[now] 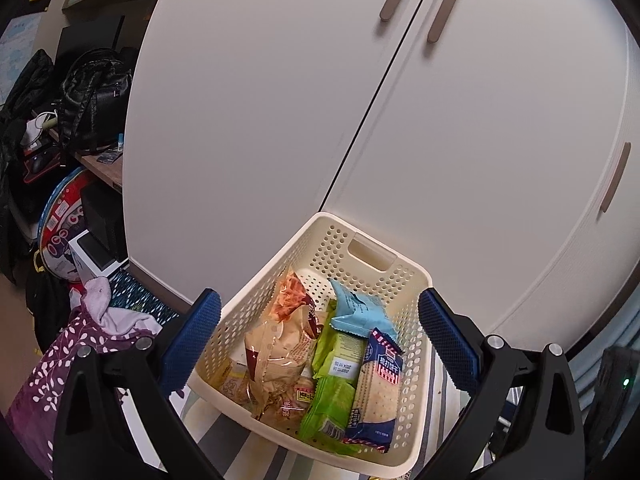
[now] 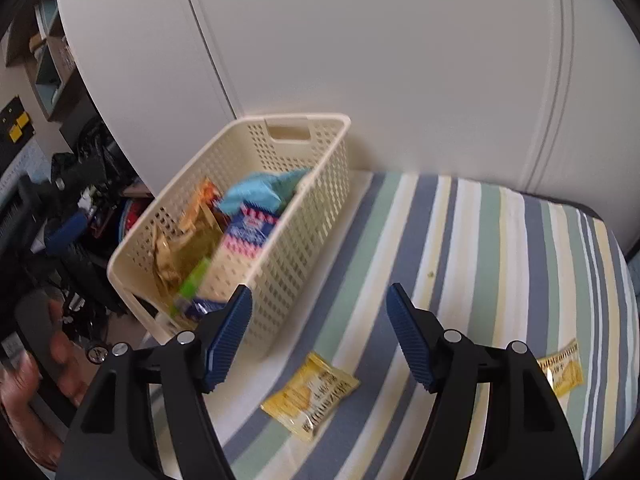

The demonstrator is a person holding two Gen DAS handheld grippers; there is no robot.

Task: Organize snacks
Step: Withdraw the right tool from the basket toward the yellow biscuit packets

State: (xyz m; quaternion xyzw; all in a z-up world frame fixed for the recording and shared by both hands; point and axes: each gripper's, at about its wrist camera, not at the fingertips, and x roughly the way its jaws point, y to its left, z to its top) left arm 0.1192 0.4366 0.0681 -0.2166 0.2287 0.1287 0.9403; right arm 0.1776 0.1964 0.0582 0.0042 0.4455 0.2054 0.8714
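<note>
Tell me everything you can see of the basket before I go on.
The basket is cream, plastic-looking and rectangular, its walls perforated, with a handle slot in the far end. It stands upright at the left edge of the striped cloth, close to the white cabinet doors. Inside lie several snack packets: light blue, green, navy, clear-wrapped. Neither gripper touches it.

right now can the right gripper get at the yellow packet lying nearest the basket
Probably yes: the right gripper is open, and the yellow packet lies flat on the striped cloth just below it, nothing covering it.
</note>
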